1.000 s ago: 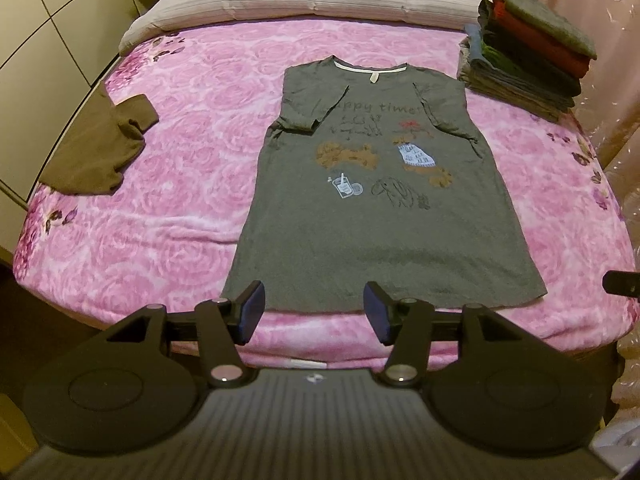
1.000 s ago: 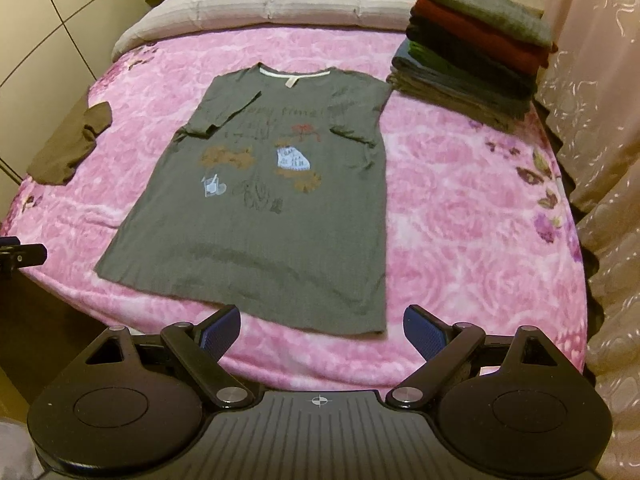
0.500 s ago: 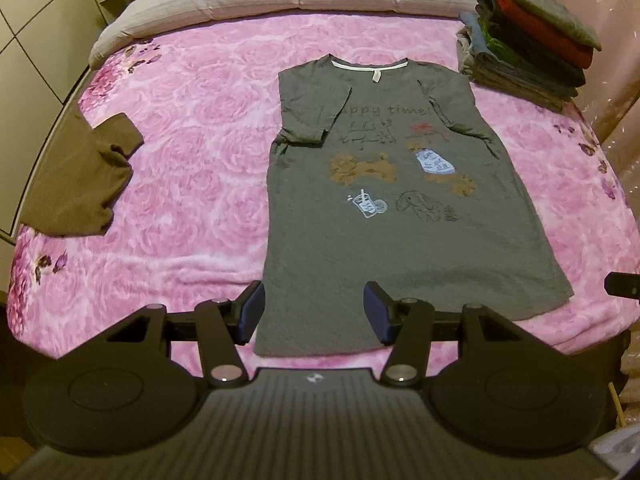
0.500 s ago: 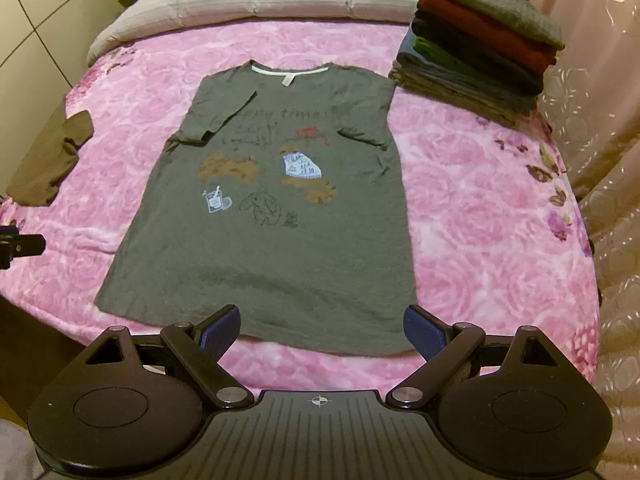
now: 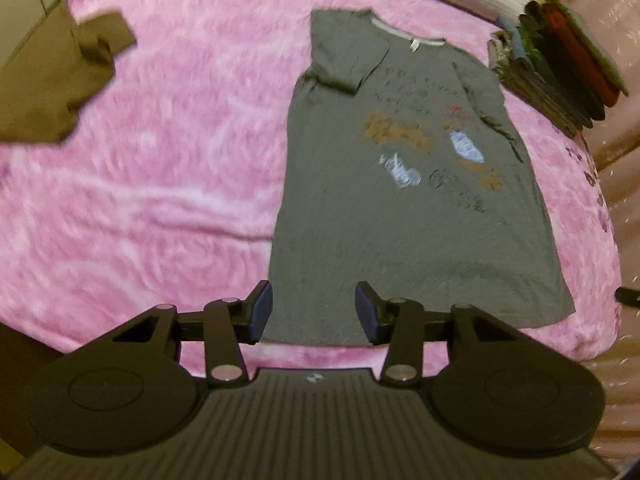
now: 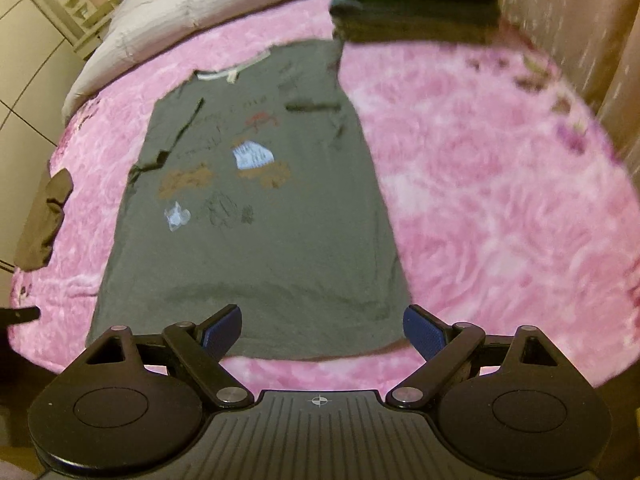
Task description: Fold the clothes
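Note:
A grey printed T-shirt (image 5: pixel 400 216) lies flat, face up, on the pink bed, collar far, both sleeves folded in; it also shows in the right wrist view (image 6: pixel 256 248). My left gripper (image 5: pixel 312 312) is open and empty, hovering over the shirt's near left hem corner. My right gripper (image 6: pixel 322 330) is open wide and empty, hovering over the near right part of the hem. The tip of the other gripper shows at each view's edge.
A stack of folded clothes (image 5: pixel 560 64) sits at the far right of the bed (image 5: pixel 160 184); it also shows blurred in the right wrist view (image 6: pixel 412 4). A brown garment (image 5: pixel 56 80) lies at the left edge. A pale duvet (image 6: pixel 200 12) lies at the head.
Both grippers have moved forward and down toward the shirt's near hem, tilting outward. The shirt has not moved. Both stay open.

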`<state>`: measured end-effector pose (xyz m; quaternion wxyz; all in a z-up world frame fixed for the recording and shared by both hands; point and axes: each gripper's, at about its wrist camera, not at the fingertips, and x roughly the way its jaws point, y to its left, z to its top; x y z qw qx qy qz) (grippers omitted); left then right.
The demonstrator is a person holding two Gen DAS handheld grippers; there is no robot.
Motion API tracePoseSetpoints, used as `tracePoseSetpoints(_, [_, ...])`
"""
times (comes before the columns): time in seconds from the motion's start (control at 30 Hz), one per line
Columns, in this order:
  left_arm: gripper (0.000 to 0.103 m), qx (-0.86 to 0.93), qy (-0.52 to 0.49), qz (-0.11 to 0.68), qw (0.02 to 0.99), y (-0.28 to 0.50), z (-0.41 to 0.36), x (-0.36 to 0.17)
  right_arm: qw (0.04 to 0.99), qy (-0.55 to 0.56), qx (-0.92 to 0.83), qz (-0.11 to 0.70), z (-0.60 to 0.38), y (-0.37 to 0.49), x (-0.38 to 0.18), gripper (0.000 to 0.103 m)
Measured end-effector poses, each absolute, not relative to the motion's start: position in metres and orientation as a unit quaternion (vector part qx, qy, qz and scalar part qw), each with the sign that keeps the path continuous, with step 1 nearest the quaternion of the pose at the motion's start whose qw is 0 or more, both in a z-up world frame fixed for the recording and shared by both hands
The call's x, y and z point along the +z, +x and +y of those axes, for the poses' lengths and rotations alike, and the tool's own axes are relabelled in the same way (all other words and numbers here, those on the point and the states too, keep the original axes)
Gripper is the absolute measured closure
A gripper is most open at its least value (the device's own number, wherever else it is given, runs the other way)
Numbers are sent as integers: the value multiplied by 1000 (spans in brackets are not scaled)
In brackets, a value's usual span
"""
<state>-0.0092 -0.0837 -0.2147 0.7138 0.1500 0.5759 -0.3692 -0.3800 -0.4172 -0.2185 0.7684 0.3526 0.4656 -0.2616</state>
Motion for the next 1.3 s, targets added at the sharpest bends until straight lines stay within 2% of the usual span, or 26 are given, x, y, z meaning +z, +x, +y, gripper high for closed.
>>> tracePoseSetpoints(0.13, [63, -359, 132, 599, 703, 0, -77, -264, 746, 409, -247, 463, -440, -389, -271, 12])
tracePoseSetpoints(0.27, [63, -361, 111, 603, 702, 15, -70, -295, 748, 433, -230, 448, -464, -401, -298, 13])
tracePoseSetpoints(0.3, [64, -361, 104, 606, 701, 19, -69, -301, 747, 438, -223, 447, -470, -404, -304, 18])
tracePoseSetpoints(0.33, [64, -363, 98, 608, 700, 23, -67, -307, 747, 444, -217, 445, -476, -407, -310, 27])
tracePoseSetpoints(0.47, [66, -376, 59, 625, 682, 34, -61, -327, 745, 465, -191, 438, -500, -418, -335, 30])
tracePoseSetpoints(0.63, [67, -396, 22, 639, 659, 43, -59, -341, 739, 507, -133, 423, -516, -431, -346, 30])
tracePoseSetpoints(0.77, [77, -405, 9, 650, 643, 46, -52, -344, 729, 532, -98, 419, -516, -435, -352, 33])
tracePoseSetpoints(0.87, [78, -403, -14, 660, 634, 50, -47, -349, 725, 547, -95, 408, -517, -436, -356, 34])
tracePoseSetpoints(0.9, [78, -402, -21, 664, 630, 52, -46, -351, 724, 551, -92, 404, -519, -435, -358, 37])
tracePoseSetpoints(0.93, [78, -404, -22, 665, 627, 52, -48, -353, 723, 556, -90, 400, -521, -432, -361, 45])
tracePoseSetpoints(1.0, [78, -411, -14, 665, 624, 52, -51, -354, 717, 569, -85, 393, -526, -423, -369, 54])
tracePoseSetpoints(1.07, [79, -416, -6, 663, 622, 50, -52, -352, 715, 571, -78, 396, -527, -417, -373, 56])
tracePoseSetpoints(1.1, [89, -413, -3, 664, 623, 47, -51, -352, 716, 567, -76, 401, -525, -416, -372, 59])
tracePoseSetpoints(1.17, [102, -404, 3, 667, 626, 43, -47, -353, 708, 563, -82, 418, -519, -420, -372, 98])
tracePoseSetpoints(1.2, [103, -404, -2, 666, 627, 42, -45, -352, 707, 561, -84, 423, -515, -423, -372, 103])
tracePoseSetpoints(1.3, [103, -409, -1, 658, 632, 40, -44, -343, 717, 562, -86, 403, -507, -429, -360, 103])
